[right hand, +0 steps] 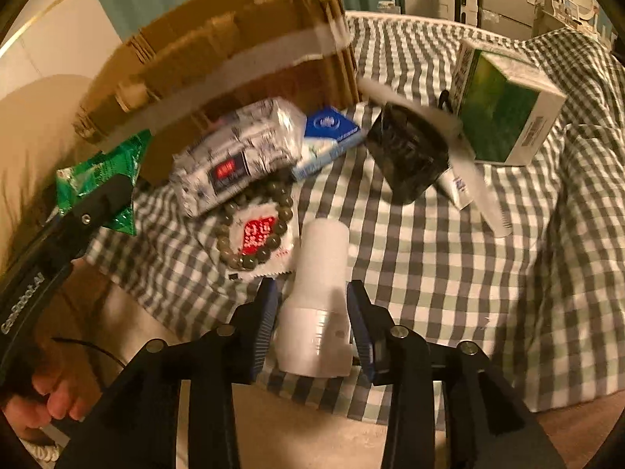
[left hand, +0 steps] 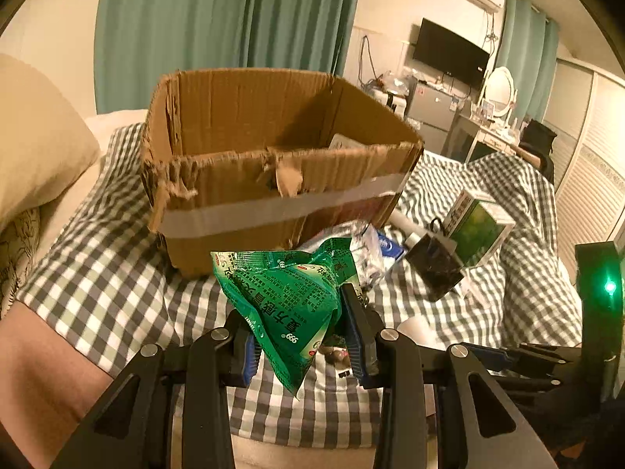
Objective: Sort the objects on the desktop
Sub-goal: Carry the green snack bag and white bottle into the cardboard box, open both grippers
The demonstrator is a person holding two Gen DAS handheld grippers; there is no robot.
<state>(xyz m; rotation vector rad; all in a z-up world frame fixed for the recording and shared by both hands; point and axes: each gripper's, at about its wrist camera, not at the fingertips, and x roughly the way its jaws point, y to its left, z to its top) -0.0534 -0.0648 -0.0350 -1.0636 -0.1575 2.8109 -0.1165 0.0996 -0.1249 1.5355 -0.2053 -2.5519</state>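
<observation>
On the checked bedspread [right hand: 429,258], the white bottle [right hand: 318,305] is straddled lengthwise, unpinched, by the parted right gripper [right hand: 312,326], while the green sachet [left hand: 289,305] is clamped in the left gripper [left hand: 299,342], just short of the cardboard box [left hand: 273,164].

**Camera setup: 2 wrist fisheyes**

Left wrist cam sits low behind its fingers, angled down, facing the cardboard box [left hand: 273,164] close ahead, room far behind. Right wrist cam tilts steeper onto the checked bedcover [right hand: 429,265], very near. Shared: box, green-white carton [left hand: 478,230], black pouch [right hand: 410,152], green sachet [left hand: 289,305].
</observation>
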